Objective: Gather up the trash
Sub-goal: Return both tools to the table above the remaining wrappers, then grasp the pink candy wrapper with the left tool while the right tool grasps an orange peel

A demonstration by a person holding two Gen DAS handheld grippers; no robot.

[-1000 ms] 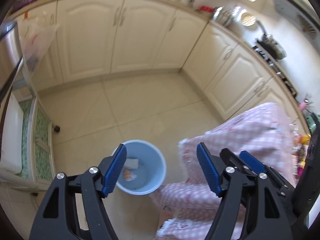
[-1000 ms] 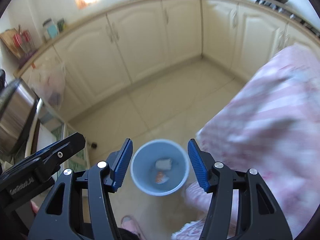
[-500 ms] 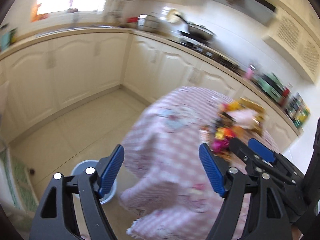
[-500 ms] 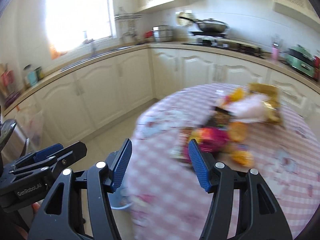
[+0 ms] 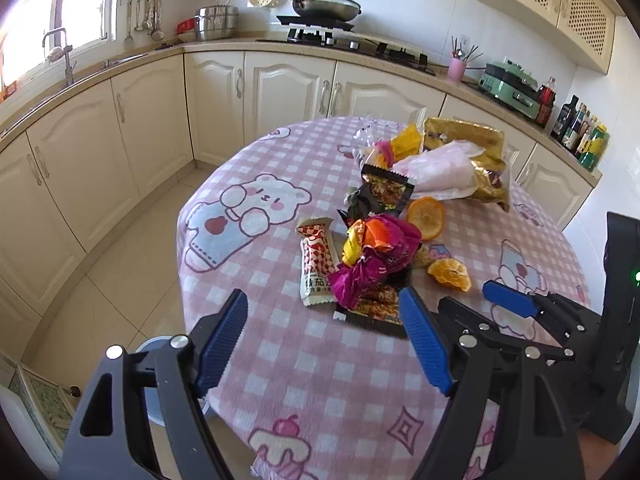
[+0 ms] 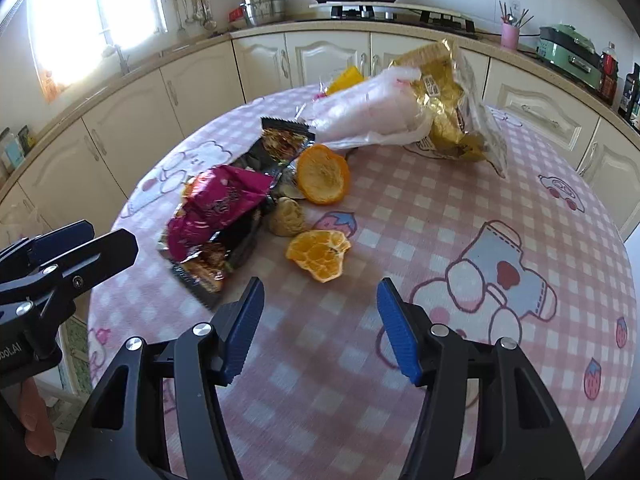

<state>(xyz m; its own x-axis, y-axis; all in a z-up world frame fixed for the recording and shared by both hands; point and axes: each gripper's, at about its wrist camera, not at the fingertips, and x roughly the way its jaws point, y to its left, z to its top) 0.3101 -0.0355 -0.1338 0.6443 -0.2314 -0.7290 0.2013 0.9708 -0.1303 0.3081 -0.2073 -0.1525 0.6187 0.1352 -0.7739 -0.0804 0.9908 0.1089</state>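
Left wrist view: the left gripper (image 5: pixel 324 338) hangs over the near edge of the round worktop with the pink checked cloth (image 5: pixel 280 364), fingers (image 5: pixel 222 336) spread wide with nothing between them. The trash lies in a loose heap towards the middle of the worktop: a crumpled magenta foil wrapper (image 5: pixel 374 264), touching a red-and-white snack packet (image 5: pixel 316 266) on its left and lying over a black foil sachet (image 5: pixel 376 310). A cupped orange peel half (image 5: pixel 426 218) and a smaller torn orange peel (image 5: pixel 448 274) sit just right of the heap. Behind them lie a white plastic bag (image 5: pixel 434 170) and a gold foil bag (image 5: pixel 472 148), touching. A pale blue round bin (image 5: pixel 154 346) shows on the floor below the worktop edge, mostly hidden by the left gripper.

Right wrist view: the right gripper (image 6: pixel 320 330) hovers above bare cloth, near the smaller peel; its fingers (image 6: pixel 396 334) are closing, nothing between them.
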